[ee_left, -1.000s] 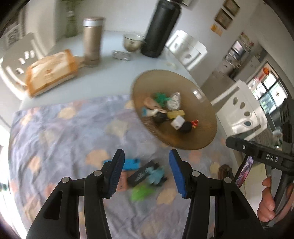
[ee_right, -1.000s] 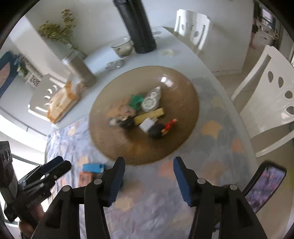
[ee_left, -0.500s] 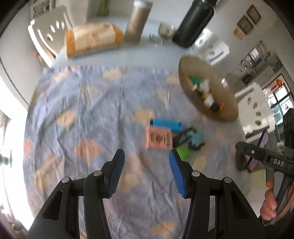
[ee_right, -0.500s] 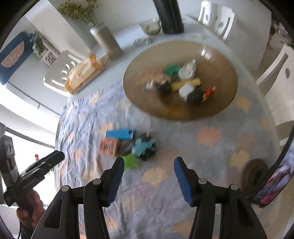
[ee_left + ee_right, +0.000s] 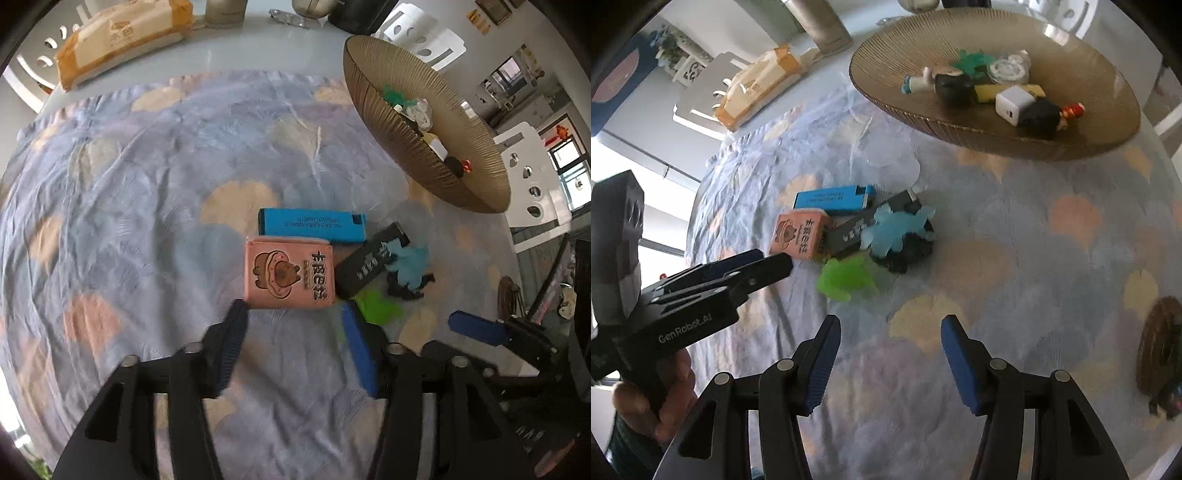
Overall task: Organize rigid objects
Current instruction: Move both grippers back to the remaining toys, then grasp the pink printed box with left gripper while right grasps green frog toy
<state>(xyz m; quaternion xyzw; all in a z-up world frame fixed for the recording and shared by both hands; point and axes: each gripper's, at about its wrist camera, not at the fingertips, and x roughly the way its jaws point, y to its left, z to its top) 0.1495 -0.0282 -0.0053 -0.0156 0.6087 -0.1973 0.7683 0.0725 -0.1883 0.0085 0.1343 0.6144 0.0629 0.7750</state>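
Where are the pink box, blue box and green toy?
pink box [image 5: 290,273], left wrist view, on its printed top face.
blue box [image 5: 312,223], left wrist view, on its top face.
green toy [image 5: 846,278], right wrist view, on its body.

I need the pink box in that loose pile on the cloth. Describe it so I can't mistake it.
Start at the big brown bowl and drop to the cluster of loose items on the blue patterned cloth. The pink box lies just in front of the open left gripper, beside the blue box. Only it carries a cartoon bear.

Pink box, blue box, green toy, ribbed brown bowl.
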